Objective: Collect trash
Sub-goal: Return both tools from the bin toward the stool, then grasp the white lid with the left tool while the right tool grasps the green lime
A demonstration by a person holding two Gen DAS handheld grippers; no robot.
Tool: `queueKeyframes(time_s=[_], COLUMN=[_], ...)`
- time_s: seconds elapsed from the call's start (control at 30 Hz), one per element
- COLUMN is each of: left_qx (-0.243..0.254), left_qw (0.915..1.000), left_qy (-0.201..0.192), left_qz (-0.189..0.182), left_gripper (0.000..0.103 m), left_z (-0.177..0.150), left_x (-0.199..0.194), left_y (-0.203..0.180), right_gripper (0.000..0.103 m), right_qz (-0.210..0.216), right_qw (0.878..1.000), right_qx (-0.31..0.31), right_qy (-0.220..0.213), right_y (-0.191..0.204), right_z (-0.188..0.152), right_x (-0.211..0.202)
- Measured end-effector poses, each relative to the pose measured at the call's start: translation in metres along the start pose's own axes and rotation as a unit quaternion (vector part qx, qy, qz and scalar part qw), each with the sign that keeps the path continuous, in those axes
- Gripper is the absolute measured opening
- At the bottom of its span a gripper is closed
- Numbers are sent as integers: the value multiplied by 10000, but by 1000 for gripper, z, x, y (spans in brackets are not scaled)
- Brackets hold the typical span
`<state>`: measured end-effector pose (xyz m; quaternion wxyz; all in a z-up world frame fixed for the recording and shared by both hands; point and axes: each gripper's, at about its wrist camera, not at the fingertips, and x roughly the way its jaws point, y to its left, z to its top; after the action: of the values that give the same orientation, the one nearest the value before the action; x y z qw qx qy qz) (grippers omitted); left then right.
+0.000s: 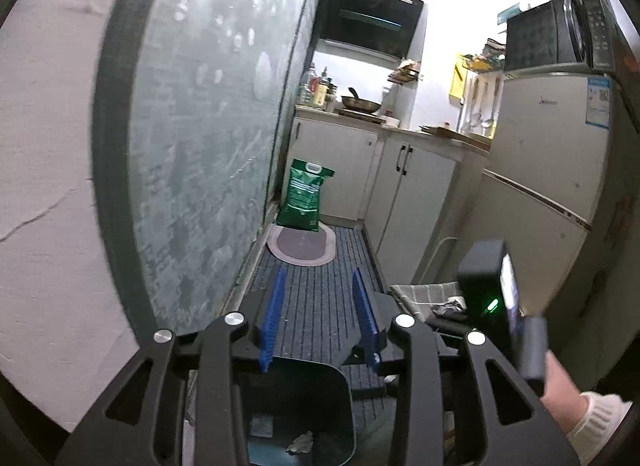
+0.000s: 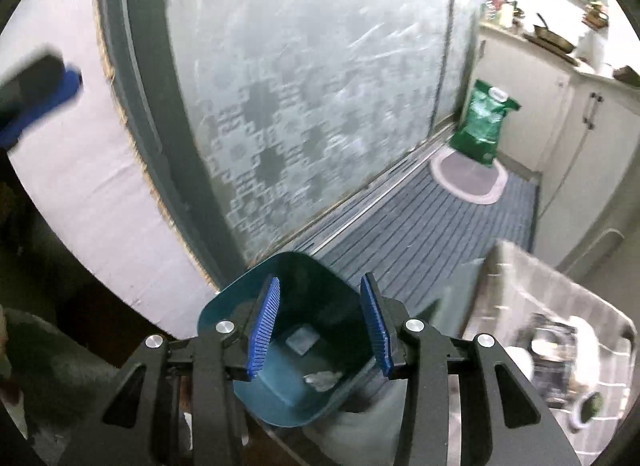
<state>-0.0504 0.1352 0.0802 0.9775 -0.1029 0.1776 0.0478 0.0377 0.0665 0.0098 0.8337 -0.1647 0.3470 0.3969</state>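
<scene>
A dark teal waste bin stands on the floor below both grippers; it also shows in the left wrist view. Inside lie a crumpled whitish scrap, also in the left wrist view, and a flat square piece. My right gripper is open and empty over the bin mouth. My left gripper is open and empty above the bin's far rim. The right gripper's body shows at right in the left wrist view. A crumpled grey piece lies on a checked cloth beside it.
A frosted glass sliding door runs along the left. A striped mat covers the narrow kitchen floor, with an oval rug and a green bag at the far end. Cabinets and a fridge line the right. A table with dishes is at right.
</scene>
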Motion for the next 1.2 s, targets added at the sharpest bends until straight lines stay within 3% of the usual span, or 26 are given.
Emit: queueKeyframes(time_s=[0.4,0.73,0.93,1.2], left_qx=[401,700,668,763], left_qw=[9960,9892,9863,9841], left_qy=[620,1147,1378,1466], left_qz=[-496,-590,-619,-651], left_gripper=[38,38,39,39], left_z=[-22,-52,-65,-74], left_x=[57,107,129,147], left_y=[-69,-105,-115,-131], right_gripper=[42,38,32,28], right_qz=[-739,-1324,-1261,-1332], right_qw=[9944,9856,9860,9860], right_qx=[674,1055,1065,959], right_qy=[-334,51,238,281], right_y=[-100,-176,-189,-192], right_z=[-29,-79,-100,-102], right_x=[-64,-69,-61,-58])
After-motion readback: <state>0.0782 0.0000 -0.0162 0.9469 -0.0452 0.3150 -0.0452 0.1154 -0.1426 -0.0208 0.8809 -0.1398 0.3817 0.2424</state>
